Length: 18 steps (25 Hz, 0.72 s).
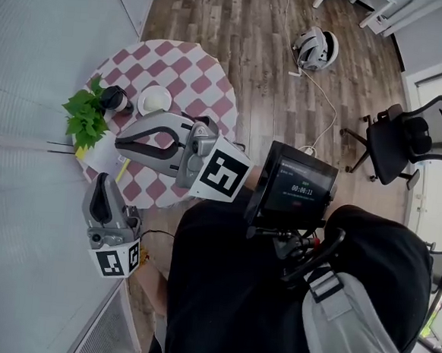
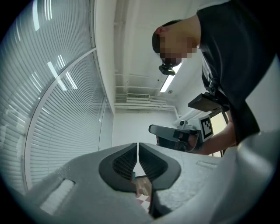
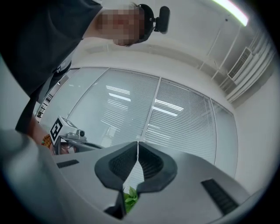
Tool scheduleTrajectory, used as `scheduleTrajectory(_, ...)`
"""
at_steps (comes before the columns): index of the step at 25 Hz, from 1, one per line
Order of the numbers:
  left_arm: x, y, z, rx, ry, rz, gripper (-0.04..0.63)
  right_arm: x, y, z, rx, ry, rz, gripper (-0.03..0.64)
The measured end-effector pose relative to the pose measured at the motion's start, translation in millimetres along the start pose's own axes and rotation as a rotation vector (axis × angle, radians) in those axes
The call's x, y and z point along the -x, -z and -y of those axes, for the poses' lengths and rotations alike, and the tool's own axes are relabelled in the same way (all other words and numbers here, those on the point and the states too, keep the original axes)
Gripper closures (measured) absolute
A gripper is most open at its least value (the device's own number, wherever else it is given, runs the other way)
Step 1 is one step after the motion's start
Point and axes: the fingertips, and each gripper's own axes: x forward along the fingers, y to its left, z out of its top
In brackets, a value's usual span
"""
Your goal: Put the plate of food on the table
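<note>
Left gripper (image 2: 138, 151): jaws closed tip to tip, nothing between them. Right gripper (image 3: 138, 151): likewise closed and empty, seen across the near side of the checked table (image 1: 209, 87). 1 white plate (image 1: 155, 100) rests on the table's far left. A dark cup (image 1: 114, 97) stands just left of it, a plant (image 1: 85, 115) nearby.

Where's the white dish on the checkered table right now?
In the head view, the white dish sits on the checkered table at upper left, just right of the dark cup and the green plant, beyond the shut right gripper.
</note>
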Motion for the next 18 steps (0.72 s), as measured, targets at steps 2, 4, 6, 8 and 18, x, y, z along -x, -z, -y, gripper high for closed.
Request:
scheduleTrajectory(2, 1, 4, 1, -0.024, 0.004, -0.001, 0.582, -2, 3, -6, 0.015, -0.009, 0.009, 0.601)
scheduleTrajectory(4, 1, 16, 3, -0.032, 0.01, -0.029, 0.586, -2, 17, -12, 0.007, -0.019, -0.018, 0.603)
scheduleTrajectory(6, 2, 32, 7, -0.031, 0.018, -0.068, 0.588, -1, 35, -19, -0.018, -0.028, -0.054, 0.601)
scheduleTrajectory(8, 6, 47, 10, -0.018, 0.022, -0.099, 0.589, 1, 53, -28, -0.045, -0.047, -0.083, 0.603)
scheduleTrajectory(18, 25, 110, 13, 0.023, -0.011, -0.188, 0.589, 16, 130, -50, -0.178, -0.061, -0.192, 0.603)
